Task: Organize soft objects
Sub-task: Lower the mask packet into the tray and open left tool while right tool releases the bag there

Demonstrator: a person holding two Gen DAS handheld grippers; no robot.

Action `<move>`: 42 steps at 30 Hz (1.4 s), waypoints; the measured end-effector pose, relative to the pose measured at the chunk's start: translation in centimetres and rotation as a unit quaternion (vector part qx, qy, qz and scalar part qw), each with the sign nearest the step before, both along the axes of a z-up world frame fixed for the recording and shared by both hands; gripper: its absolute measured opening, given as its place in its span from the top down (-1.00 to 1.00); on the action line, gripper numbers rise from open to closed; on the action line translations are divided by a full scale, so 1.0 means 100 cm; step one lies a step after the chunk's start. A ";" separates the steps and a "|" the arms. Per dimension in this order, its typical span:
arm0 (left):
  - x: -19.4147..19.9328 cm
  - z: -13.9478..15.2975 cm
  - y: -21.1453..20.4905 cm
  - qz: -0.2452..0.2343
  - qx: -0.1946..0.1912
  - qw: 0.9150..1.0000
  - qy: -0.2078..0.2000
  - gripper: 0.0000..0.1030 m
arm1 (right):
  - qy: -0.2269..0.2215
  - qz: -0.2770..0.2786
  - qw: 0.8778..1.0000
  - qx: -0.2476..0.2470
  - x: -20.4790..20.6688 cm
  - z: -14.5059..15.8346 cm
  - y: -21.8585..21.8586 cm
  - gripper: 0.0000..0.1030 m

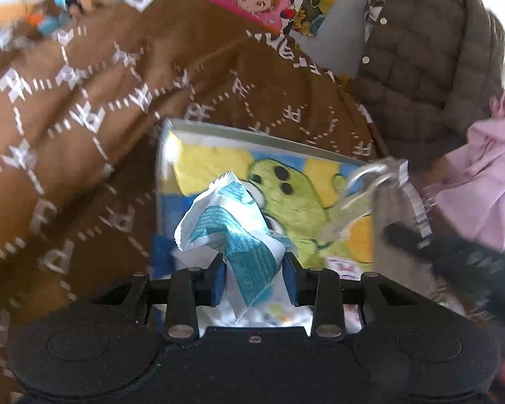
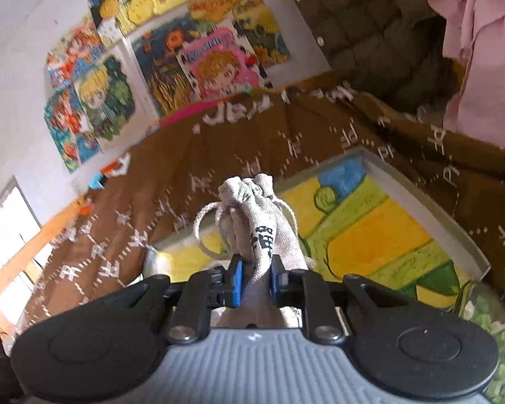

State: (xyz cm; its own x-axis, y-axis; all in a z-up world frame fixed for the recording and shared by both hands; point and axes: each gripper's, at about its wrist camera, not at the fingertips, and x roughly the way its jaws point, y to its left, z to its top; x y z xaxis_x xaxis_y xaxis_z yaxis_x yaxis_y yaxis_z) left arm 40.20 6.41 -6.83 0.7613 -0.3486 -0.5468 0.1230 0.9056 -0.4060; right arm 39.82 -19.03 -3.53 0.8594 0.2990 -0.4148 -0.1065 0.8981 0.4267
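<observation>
We hold one soft thing per gripper. Left gripper [image 1: 254, 279]: jaws narrowed onto a crumpled white-and-teal packet [image 1: 234, 215], which sticks up at frame centre, just above the painted tray [image 1: 333, 155]. Right gripper [image 2: 255, 281]: jaws nearly closed, pinching a small grey drawstring pouch [image 2: 257, 212], cord loop hanging to its left; the tray fills the lower right of that view.

Step in hand, we judge: bring both items to the tray & set them down. To do it well: keep each pinch firm till the item is low over the tray floor, then let go; keep the 2 grippers apart so packet & pouch don't tangle; mind the pouch cord, it could snag a jaw on release. The brown patterned blanket [image 1: 84, 107] under the tray is rumpled, so the tray may tip if pressed on.

Count: 1 packet, 1 pouch, 1 tray, 1 blanket, 1 quilted jacket [image 1: 427, 43] upper right, 1 pink cloth [image 1: 481, 168] at the right edge, several posters [image 2: 215, 64] on the wall.
</observation>
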 end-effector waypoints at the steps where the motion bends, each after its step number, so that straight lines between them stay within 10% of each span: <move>1: 0.001 -0.002 0.000 -0.003 -0.007 1.000 0.003 0.28 | 0.010 0.002 1.000 0.003 0.003 -0.003 0.001 0.65; 18: -0.001 -0.001 -0.024 0.026 0.091 0.994 0.050 0.09 | 0.043 0.024 0.998 0.024 0.006 -0.012 0.006 0.54; 42: -0.074 0.094 -0.032 0.080 0.151 0.985 -0.021 -0.67 | 0.017 0.016 0.997 0.073 -0.033 0.044 -0.039 -0.52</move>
